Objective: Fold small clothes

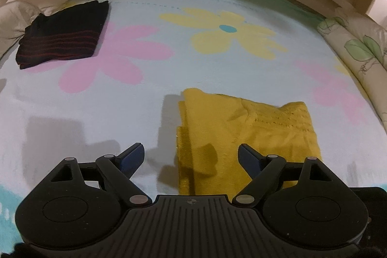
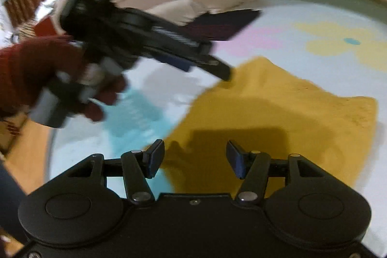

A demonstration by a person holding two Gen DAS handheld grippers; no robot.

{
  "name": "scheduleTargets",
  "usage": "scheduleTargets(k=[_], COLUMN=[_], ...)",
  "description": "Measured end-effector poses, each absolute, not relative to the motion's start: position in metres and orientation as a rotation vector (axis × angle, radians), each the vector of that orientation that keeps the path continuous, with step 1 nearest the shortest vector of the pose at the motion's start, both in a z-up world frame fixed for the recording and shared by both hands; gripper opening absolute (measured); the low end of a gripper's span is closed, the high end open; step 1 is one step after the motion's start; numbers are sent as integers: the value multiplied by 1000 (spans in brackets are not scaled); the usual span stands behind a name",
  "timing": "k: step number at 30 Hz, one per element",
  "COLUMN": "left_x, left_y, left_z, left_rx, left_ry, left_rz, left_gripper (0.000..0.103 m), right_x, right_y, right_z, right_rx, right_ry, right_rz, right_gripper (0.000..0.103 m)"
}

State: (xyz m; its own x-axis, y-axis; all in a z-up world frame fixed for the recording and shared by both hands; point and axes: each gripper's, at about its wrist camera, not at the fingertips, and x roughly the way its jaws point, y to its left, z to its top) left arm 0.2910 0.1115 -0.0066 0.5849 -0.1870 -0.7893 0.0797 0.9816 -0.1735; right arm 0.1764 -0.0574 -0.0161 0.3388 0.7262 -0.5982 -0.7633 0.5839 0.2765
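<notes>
Yellow garment (image 1: 244, 137): lies on the flowered bed sheet (image 1: 145, 98) close in front of both grippers, already doubled over at least once, with a layered edge on its left side and a stitched hem toward the right; I judge it is kept near the person so both tools can reach its edges for another fold.

Dark striped garment (image 1: 63, 35): sits folded at the far left of the sheet, well apart from the yellow one and just beside the white pillow (image 1: 21, 13) (it looks like a finished piece set aside to keep the working area free).

Left gripper (image 1: 191, 158): jaws stand wide apart, one blue pad over bare sheet and the other over the yellow cloth; nothing is pinched between them, and I cannot tell whether either pad touches the fabric. It straddles the garment's left edge, probably lining up to take hold there.

Right gripper (image 2: 195, 158): jaws part-way apart with only yellow fabric visible beyond the gap; the pads do not press on anything. It hovers over the near side of the garment, likely readying a grip.

Hand (image 2: 48, 79): in a red glove, it carries the left tool, seen blurred from the right wrist view, its tip near the garment's far-left corner.

Next move, as a judgement: each tool needs to close on an edge before lifting.
</notes>
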Motion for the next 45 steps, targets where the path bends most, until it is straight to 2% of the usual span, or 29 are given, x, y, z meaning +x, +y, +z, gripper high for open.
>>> scheduleTargets(k=[5,14,22,25,28,30,32,35,41,45], left_x=[289,287,276,279,286,290,293,299,307,313], left_y=[96,97,79,85,102,107,107,107,108,111], left_z=[-15,-21,-31,-43,-49,-48,-47,-49,-52,-54], left_rx=[-81,-60,82,122,20,-8,5,-11,-35,-57], left_ry=[961,994,1001,1017,1041,1028,1011,1008,994,994], left_rz=[-239,-242,-313,-247,-225,-203,-187,-173,-159,-154], left_gripper=[84,84,84,86,95,95,95,95,96,98], right_x=[179,149,153,167,181,191,202,218,243,265], right_y=[-61,-19,-34,-59,-86,-104,-119,-133,-109,-110], right_z=[-14,-45,-28,-21,-13,-6,1,4,-21,-46], right_rx=[-36,-100,-112,-84,-70,-36,30,91,-94,-42], right_ry=[769,889,868,869,859,834,789,727,709,745], right_rz=[960,1152,1192,1139,1074,1024,957,816,562,404], right_gripper=[63,66,65,65,66,68,76,77,77,77])
